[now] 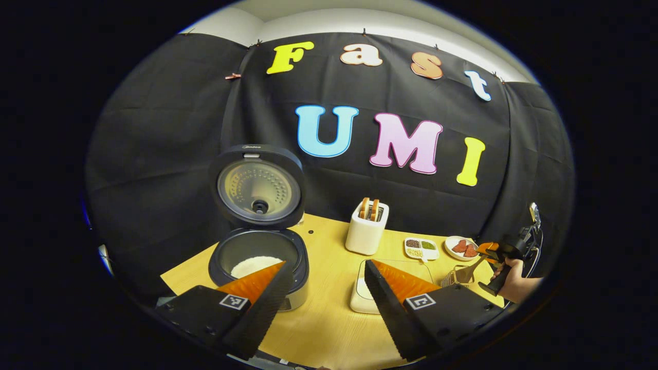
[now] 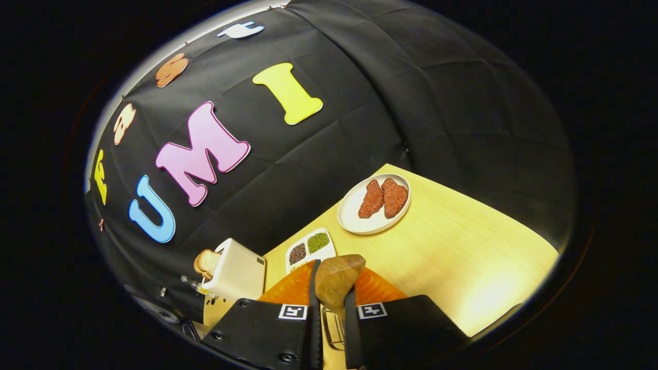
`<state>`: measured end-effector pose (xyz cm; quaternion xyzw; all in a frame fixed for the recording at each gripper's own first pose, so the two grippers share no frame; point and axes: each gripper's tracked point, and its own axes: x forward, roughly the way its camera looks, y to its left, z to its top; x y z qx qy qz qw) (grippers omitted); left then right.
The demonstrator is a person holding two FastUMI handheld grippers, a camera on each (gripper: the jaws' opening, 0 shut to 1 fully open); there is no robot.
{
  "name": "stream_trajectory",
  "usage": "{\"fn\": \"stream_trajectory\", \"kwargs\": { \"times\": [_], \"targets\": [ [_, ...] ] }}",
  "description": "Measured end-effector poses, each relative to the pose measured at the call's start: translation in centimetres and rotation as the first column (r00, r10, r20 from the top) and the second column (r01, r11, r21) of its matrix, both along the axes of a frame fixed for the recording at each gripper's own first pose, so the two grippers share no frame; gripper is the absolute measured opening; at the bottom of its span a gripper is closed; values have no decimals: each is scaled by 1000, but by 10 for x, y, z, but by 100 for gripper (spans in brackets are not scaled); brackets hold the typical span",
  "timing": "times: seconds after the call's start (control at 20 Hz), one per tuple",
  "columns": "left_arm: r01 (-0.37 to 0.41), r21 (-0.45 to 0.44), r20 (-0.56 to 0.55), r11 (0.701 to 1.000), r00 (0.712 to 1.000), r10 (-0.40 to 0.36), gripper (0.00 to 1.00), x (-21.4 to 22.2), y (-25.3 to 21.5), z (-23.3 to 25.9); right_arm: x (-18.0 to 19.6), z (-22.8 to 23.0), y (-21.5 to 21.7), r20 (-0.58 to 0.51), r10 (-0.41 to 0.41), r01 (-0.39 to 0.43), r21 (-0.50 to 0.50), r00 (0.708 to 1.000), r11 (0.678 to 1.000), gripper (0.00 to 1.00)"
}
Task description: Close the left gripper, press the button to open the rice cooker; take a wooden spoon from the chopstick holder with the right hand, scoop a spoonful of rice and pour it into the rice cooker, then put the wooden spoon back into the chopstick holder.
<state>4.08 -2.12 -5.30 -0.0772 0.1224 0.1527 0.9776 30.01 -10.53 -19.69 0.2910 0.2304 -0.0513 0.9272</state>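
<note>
The rice cooker point(image 1: 257, 267) stands open at the table's left with its lid point(image 1: 257, 187) upright and white rice point(image 1: 252, 265) in the pot. My left gripper point(image 1: 325, 264) is open and holds nothing, hovering just right of the cooker. Farther right, a hand point(image 1: 516, 285) holds my right gripper point(image 1: 493, 252) above the wire chopstick holder point(image 1: 455, 277). In the right gripper view, the right gripper point(image 2: 334, 280) is shut on the wooden spoon point(image 2: 336, 277), whose bowl sticks out past the fingertips. The holder's wires point(image 2: 334, 324) show just under the fingers.
A white toaster point(image 1: 366, 231) with toast stands at the back middle. Beside it are a divided dish of beans point(image 1: 421, 248) and a plate of red meat point(image 2: 375, 210). A white container point(image 1: 360, 295) sits partly behind my left gripper's right finger.
</note>
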Motion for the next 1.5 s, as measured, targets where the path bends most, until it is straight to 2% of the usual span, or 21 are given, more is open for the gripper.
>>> {"fn": "stream_trajectory", "kwargs": {
  "times": [0.2, 0.4, 0.45, 0.5, 0.55, 0.6, 0.65, 0.75, 0.8, 1.0, 1.05, 1.15, 1.25, 1.35, 1.5],
  "targets": [
    [-49, 2, 29, 999, 998, 49, 95, -7, 16, 14, -4, -7, -1, -25, -20, 21, 18, 999, 1000, 22],
    [-69, 57, 115, 996, 991, 62, 96, -3, 41, 50, -17, 0, 1, -18, -12, 12, 22, 1000, 1000, 25],
    [-80, 82, 142, 993, 988, 68, 96, -2, 50, 62, -21, 3, -1, -11, -12, 12, 10, 1000, 1000, 37],
    [-93, 111, 171, 989, 982, 74, 95, -1, 59, 74, -28, 7, -5, -6, -18, 18, -6, 1000, 1000, 42],
    [-99, 140, 197, 985, 978, 70, 95, 1, 66, 86, -34, 13, -10, 6, -29, 29, -19, 1000, 999, 56],
    [-100, 172, 219, 980, 974, 61, 95, 3, 71, 95, -41, 17, -13, 14, -41, 42, -29, 999, 999, 56],
    [-109, 205, 238, 973, 969, 58, 95, 5, 80, 104, -43, 20, -17, 17, -46, 47, -40, 999, 998, 83],
    [-136, 246, 274, 960, 960, 66, 95, 10, 103, 119, -58, 25, -21, 22, -53, 55, -74, 998, 996, 97],
    [-137, 252, 285, 958, 956, 62, 92, 14, 111, 124, -64, 30, -22, 30, -51, 53, -92, 998, 994, 98],
    [-135, 297, 333, 945, 942, 30, 95, 32, 142, 146, -92, 46, -6, 39, -23, 28, -143, 999, 989, 98],
    [-131, 312, 344, 941, 939, 17, 92, 38, 149, 152, -101, 51, 0, 49, -10, 18, -170, 999, 985, 99],
    [-117, 305, 364, 945, 931, -2, 94, 53, 160, 154, -125, 61, 13, 67, 22, -5, -234, 998, 972, 99],
    [-117, 288, 386, 950, 922, -4, 92, 68, 173, 155, -153, 69, 35, 79, 69, -44, -292, 994, 955, 99],
    [-130, 286, 409, 949, 912, 1, 94, 84, 191, 158, -175, 81, 53, 112, 113, -67, -354, 987, 933, 98],
    [-99, 283, 422, 954, 906, -31, 95, 113, 207, 157, -206, 91, 93, 119, 234, -164, -423, 965, 891, 98]
  ]
}}
